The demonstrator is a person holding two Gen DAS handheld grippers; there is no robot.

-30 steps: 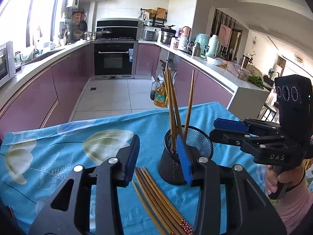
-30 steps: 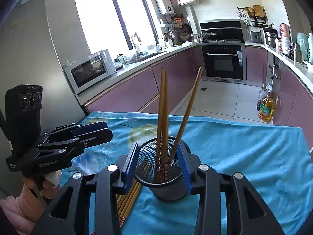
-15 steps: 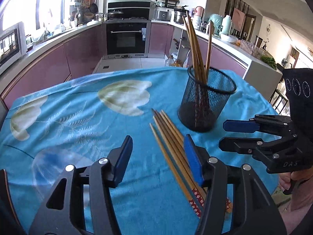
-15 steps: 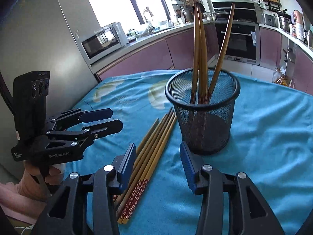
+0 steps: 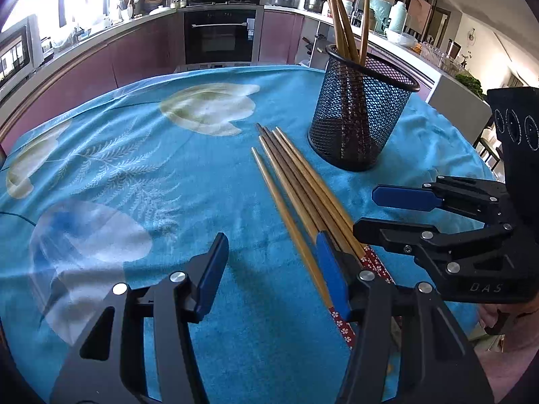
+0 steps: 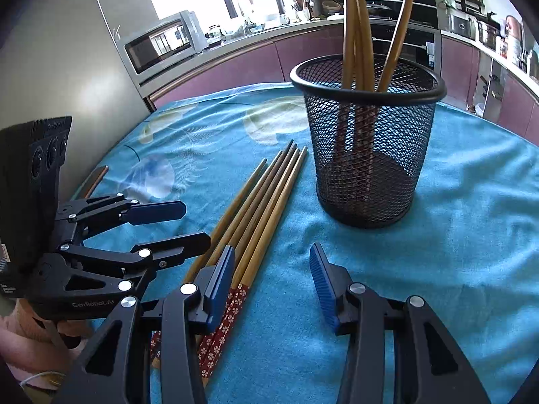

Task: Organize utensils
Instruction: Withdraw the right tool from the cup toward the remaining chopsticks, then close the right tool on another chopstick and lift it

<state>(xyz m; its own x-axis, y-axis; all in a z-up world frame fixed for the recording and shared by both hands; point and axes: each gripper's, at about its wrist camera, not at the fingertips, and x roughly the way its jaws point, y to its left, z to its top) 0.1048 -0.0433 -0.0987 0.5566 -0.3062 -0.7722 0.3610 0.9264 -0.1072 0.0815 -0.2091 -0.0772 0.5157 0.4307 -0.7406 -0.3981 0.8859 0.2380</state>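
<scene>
Several bamboo chopsticks (image 5: 296, 181) with red patterned ends lie side by side on the blue tablecloth; they also show in the right wrist view (image 6: 259, 208). A black mesh holder (image 5: 360, 118) stands upright just beyond them with three chopsticks in it, and shows in the right wrist view (image 6: 367, 141) too. My left gripper (image 5: 269, 269) is open and empty, low over the near ends of the loose chopsticks. My right gripper (image 6: 273, 272) is open and empty, just right of those same ends; it also shows in the left wrist view (image 5: 384, 212).
The table carries a blue cloth (image 5: 134, 168) with pale leaf prints. Its far edge drops to the kitchen floor. Purple cabinets, an oven (image 5: 219, 33) and a microwave (image 6: 161, 43) stand beyond the table.
Both grippers have pulled back from the holder and dropped low toward the near ends of the loose chopsticks. The holder and chopsticks have not moved.
</scene>
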